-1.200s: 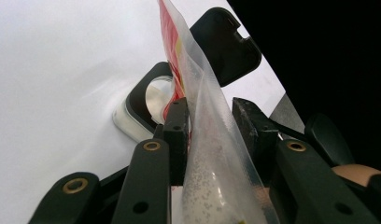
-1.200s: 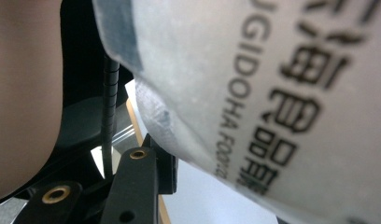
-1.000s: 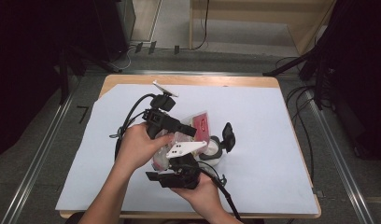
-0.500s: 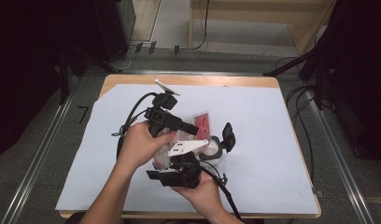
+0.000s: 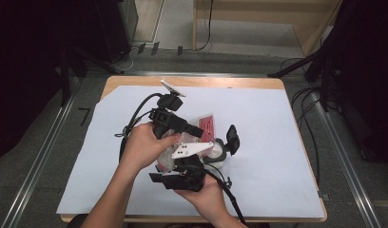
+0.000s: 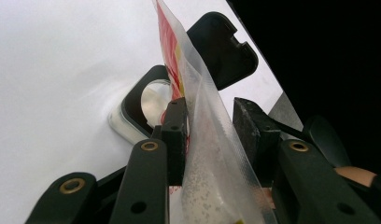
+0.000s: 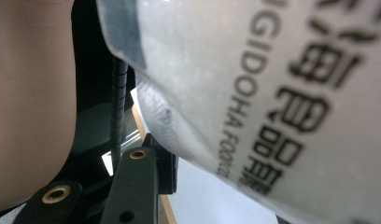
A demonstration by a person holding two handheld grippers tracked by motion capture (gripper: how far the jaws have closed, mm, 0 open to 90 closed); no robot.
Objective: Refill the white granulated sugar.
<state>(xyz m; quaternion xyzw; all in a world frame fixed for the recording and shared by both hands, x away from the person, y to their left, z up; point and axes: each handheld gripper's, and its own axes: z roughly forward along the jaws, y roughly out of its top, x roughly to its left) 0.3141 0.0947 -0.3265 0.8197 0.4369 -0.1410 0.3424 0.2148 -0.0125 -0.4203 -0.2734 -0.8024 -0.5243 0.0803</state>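
Tabletop unchanged: both grippers [image 5: 194, 129] [image 5: 182, 164] still seemingly clamp the plastic pouch [image 6: 212, 140]

On the worktop [image 5: 277, 190] lies a paper sheet [image 5: 273, 142] that covers most of its surface; a strip of worktop shows along the far edge. A container [image 5: 216, 153] stands on the sheet near the centre, with its lid [image 5: 232, 138] just to its right. The pouch [image 5: 207, 124] is just left of and behind the container. The left tongs [image 5: 194, 131] are at the pouch from the left. The right tongs [image 5: 170, 164] are at the pouch's near end, left of the container.
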